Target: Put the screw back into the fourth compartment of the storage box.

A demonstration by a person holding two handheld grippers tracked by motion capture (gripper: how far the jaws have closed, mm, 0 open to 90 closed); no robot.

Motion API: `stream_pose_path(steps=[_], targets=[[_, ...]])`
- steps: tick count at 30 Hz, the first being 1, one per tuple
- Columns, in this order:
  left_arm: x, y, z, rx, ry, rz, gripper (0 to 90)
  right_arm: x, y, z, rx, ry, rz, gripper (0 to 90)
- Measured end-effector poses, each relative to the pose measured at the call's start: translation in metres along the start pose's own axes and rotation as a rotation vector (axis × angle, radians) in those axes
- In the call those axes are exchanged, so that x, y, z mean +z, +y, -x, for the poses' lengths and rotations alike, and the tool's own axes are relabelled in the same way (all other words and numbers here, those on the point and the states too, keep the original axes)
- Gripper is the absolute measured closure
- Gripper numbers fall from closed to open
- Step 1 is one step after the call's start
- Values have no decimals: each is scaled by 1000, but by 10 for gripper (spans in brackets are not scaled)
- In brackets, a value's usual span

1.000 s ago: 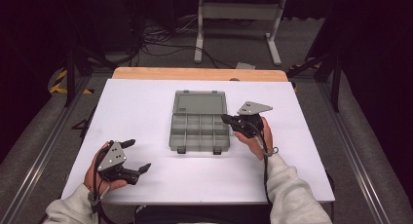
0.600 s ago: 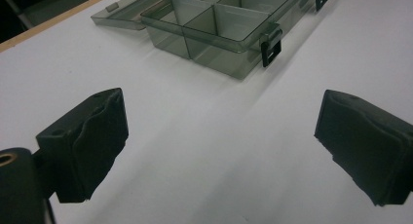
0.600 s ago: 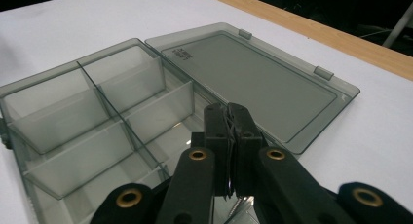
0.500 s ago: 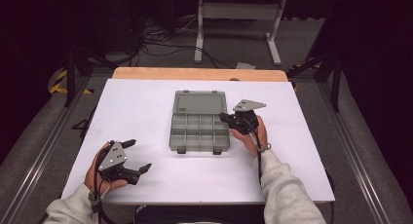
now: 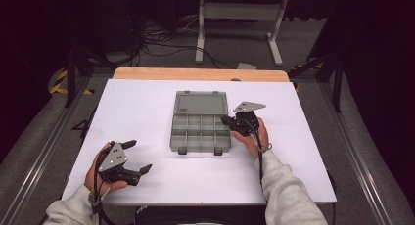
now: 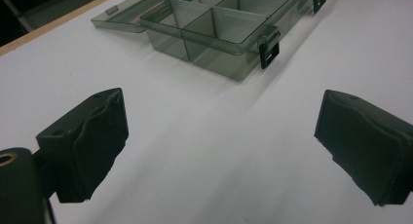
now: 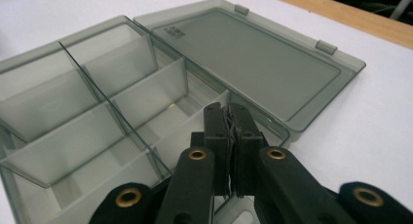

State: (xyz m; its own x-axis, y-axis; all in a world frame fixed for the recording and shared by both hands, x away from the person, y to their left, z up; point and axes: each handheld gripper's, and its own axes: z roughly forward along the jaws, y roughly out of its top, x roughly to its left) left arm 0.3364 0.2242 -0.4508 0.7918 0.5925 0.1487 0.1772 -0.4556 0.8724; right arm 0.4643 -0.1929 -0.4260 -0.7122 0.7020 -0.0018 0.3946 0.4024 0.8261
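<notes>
Claw first: the right claw [image 5: 226, 120] has its jaws pressed together with nothing visibly between them, tips over the right edge of the organiser box [image 5: 200, 132], at the compartments nearest the hinge. Largest after that is the white table [image 5: 142, 107], with the box near its middle. That clear grey box lies open, its long axis running away from the person, lid [image 7: 258, 58] flat on the far side and two black latches [image 5: 182, 150] on the near edge facing the person. Smaller, at the near left corner, the left claw [image 5: 138, 157] rests with jaws spread wide, holding nothing, well apart from the box.
</notes>
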Motion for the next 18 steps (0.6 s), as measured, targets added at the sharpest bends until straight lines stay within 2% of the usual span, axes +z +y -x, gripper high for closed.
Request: stream_pose_path(steps=[5,9,13,16,18], targets=[[1,0,-2,-9,-2,2,58,1,-1,1,1,-11,-10,843],[2,1,-3,-12,-1,4,62,-6,-1,3,12,-24,21,781],[3,2,-5,-32,1,14,72,-12,0,5,13,-41,27,734],[4,3,-5,-45,20,10,97,-20,-1,9,-3,-72,31,723],[6,4,-7,-55,36,4,123,-24,-3,14,10,-67,45,717]])
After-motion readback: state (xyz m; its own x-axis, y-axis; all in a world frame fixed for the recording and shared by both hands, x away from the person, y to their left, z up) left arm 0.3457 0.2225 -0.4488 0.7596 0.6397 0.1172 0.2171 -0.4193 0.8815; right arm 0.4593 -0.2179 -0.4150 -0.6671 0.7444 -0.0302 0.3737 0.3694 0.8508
